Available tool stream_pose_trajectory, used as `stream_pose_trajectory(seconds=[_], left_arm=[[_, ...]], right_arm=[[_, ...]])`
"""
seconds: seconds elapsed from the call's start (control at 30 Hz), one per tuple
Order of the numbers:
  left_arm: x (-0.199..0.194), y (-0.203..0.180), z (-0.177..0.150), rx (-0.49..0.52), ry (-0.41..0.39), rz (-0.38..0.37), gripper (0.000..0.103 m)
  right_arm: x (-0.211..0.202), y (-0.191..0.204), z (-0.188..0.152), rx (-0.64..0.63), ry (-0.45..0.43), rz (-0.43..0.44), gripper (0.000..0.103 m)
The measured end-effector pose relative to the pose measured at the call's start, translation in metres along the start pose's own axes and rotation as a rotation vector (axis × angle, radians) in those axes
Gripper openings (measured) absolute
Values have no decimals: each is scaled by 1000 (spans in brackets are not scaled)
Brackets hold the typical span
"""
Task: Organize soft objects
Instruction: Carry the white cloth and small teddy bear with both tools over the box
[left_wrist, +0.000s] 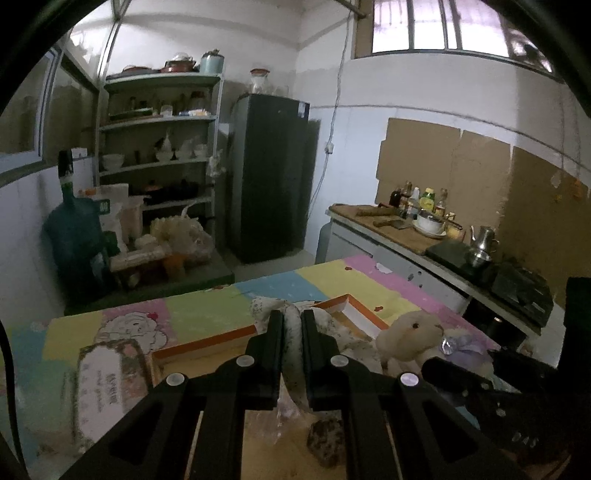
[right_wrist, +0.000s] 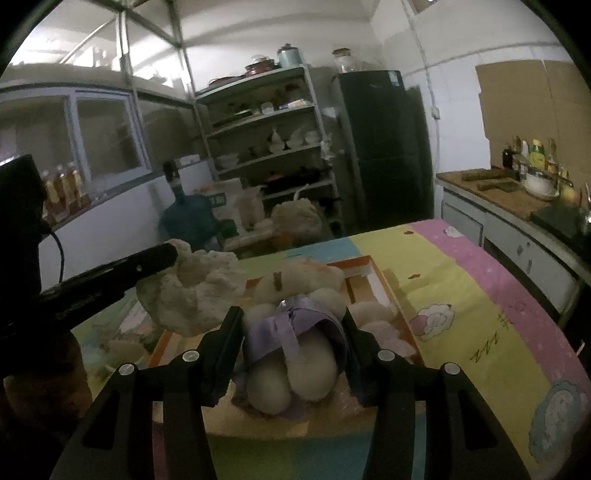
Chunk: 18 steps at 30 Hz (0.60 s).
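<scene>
A: Item 1, cream plush toy (right_wrist: 291, 354)?
B: Between the 2 fingers of the right gripper (right_wrist: 291, 325), clamped at its purple ribbon, above the orange-rimmed box (right_wrist: 373, 275).
A: Item 2, speckled soft piece (left_wrist: 293, 332)?
B: Pinched in the left gripper (left_wrist: 293, 321), jaws nearly together, over the box; whitish, mottled grey.

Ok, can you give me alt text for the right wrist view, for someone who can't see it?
The right gripper is shut on a cream plush toy with a lilac ribbon, held over an orange-rimmed box on a pastel patchwork tablecloth. At left, the left gripper holds a crumpled whitish speckled cloth above the box, with kitchen shelves and a dark fridge behind.
</scene>
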<state>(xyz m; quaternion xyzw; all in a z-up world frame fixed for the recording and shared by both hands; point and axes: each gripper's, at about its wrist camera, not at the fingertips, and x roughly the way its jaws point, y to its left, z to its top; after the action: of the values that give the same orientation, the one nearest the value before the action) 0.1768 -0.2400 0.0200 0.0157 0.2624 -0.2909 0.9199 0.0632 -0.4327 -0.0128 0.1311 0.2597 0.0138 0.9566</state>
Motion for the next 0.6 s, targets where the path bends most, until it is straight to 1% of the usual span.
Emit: stream_pose_trajectory(seconds=[0.1, 0.33, 0.6], left_arm=[[15, -1, 3, -5, 21, 12, 10], [51, -1, 1, -3, 69, 43, 10], [75, 5, -3, -1, 118, 73, 10]], right_arm=[[11, -7, 2, 24, 11, 13, 51], [31, -15, 8, 35, 38, 1, 51], [51, -20, 9, 43, 84, 1, 52]])
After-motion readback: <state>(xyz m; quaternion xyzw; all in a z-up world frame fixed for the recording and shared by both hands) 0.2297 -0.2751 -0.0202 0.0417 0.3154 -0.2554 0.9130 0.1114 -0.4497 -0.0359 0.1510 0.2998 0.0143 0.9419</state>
